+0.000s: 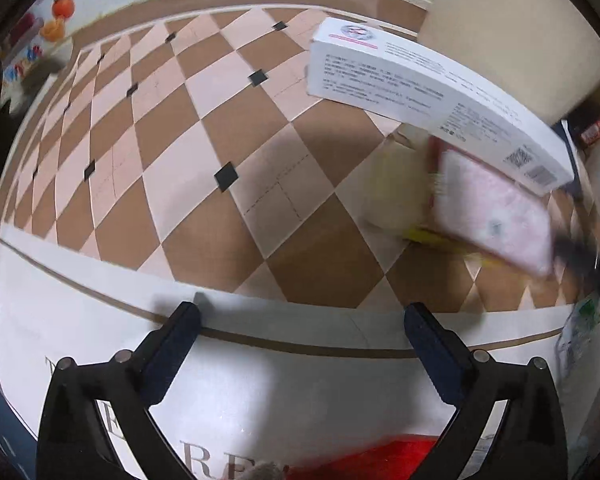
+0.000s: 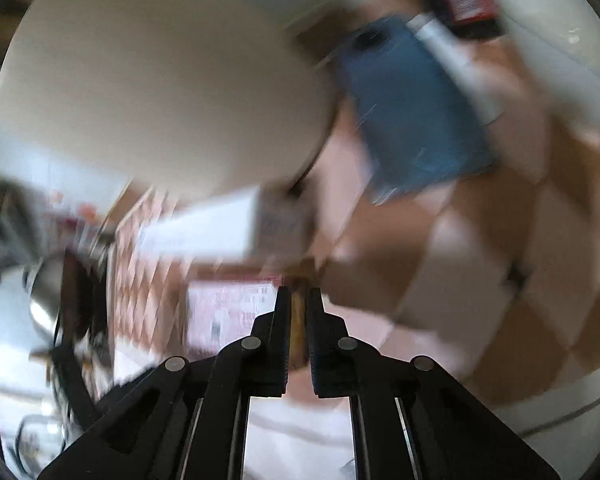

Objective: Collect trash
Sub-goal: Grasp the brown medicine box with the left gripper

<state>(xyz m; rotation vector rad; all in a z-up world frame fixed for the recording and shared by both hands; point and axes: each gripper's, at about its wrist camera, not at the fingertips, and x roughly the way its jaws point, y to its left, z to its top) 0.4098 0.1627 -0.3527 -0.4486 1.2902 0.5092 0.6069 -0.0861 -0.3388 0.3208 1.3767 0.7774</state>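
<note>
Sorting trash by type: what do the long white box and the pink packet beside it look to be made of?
Long white box: looks like thin printed cardboard, matte, with crisp folded edges, fine text and barcodes. Pink packet: probably soft plastic film, with rounded corners and a flat pouch shape, but motion blur leaves paper possible.

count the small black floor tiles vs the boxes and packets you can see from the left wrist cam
small black tiles: 8 clearly seen
white printed box: 1
pink packet: 1, blurred
total: 10
</note>
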